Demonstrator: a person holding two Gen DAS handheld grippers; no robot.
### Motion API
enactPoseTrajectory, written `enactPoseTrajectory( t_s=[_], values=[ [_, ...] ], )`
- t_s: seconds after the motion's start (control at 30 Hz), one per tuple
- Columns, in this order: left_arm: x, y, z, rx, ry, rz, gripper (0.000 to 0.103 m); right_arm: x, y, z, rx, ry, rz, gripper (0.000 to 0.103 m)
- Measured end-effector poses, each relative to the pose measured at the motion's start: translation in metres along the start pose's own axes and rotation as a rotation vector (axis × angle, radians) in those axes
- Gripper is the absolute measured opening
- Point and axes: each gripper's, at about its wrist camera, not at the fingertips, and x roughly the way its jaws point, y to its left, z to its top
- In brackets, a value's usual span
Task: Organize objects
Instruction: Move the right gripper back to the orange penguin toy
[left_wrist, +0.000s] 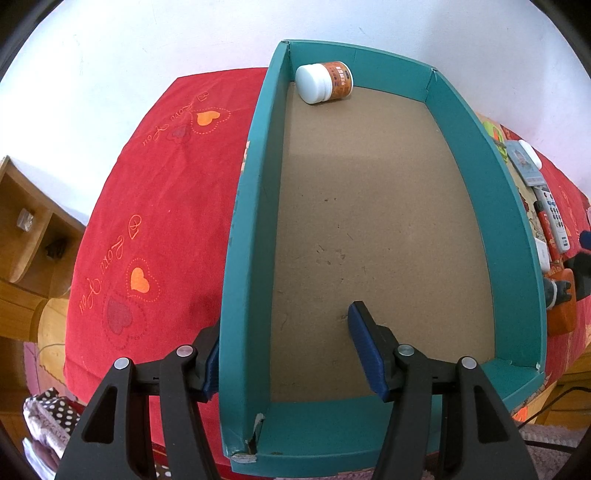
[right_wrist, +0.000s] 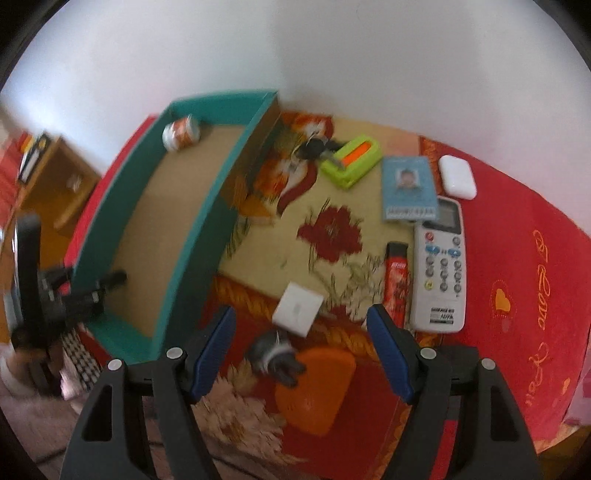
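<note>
Organizing step: the teal box (left_wrist: 513, 206) is being filled; I judge the task is near its start, because only one thing lies inside and many things wait outside.
Table: a red cloth (left_wrist: 155, 206) with hearts covers it; a flowered cloth (right_wrist: 332, 229) lies on top at the box's right side.
Teal box: it stands at the table's near-left part, with its long walls running from the near edge to the far edge.
Box content: one jar (left_wrist: 325, 82) with a white lid lies on its side in the far-left corner of the box; the rest of the brown floor is bare.
Left gripper (left_wrist: 284, 354): about half open, it straddles the box's left wall near the near-left corner, one finger outside and one inside; the inner pad is clear of the wall, so it holds nothing that I can see.
Right gripper (right_wrist: 303, 354): wide open and empty, it hangs over the table's near edge, above the orange item (right_wrist: 314, 391) and the small dark figure (right_wrist: 277, 360).
Things waiting, from large to small: remote control (right_wrist: 441, 266), ID card (right_wrist: 408, 188), green holder (right_wrist: 351, 158), white case (right_wrist: 458, 176), white square block (right_wrist: 298, 308), red lighter (right_wrist: 397, 280), keys (right_wrist: 314, 147).
Next move, my judgement: the right gripper must go down over one near thing, probably the dark figure or the white block, close on it, and carry it over the box's right wall.
</note>
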Motion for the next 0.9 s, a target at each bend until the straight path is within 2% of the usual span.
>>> enactPoseTrajectory(
  t_s=[0.1,0.27,0.6,0.7,0.8,0.87,0.9],
  values=[
    [0.000,-0.001,0.000,0.000,-0.001,0.001,0.062,0.004,0.014,-0.005,-0.116,0.023,-0.009,0.074],
    [0.001,-0.001,-0.001,0.003,-0.005,0.000,0.062,0.011,0.033,-0.007,-0.261,0.097,0.055,0.074],
    [0.001,-0.001,-0.001,0.003,-0.005,-0.001,0.062,0.039,0.058,-0.024,-0.526,0.213,-0.045,0.073],
    [0.001,-0.001,-0.001,0.004,-0.004,-0.001,0.062,0.047,0.059,-0.028,-0.574,0.242,-0.065,0.067],
    [0.001,-0.001,-0.001,0.003,-0.004,-0.001,0.062,0.052,0.057,-0.029,-0.602,0.240,-0.103,0.055],
    [0.001,-0.001,-0.001,0.004,-0.004,-0.001,0.062,0.051,0.053,-0.028,-0.584,0.238,-0.079,0.040],
    [0.001,-0.001,-0.001,0.004,-0.004,-0.001,0.062,0.050,0.052,-0.028,-0.573,0.232,-0.074,0.040]
  ],
)
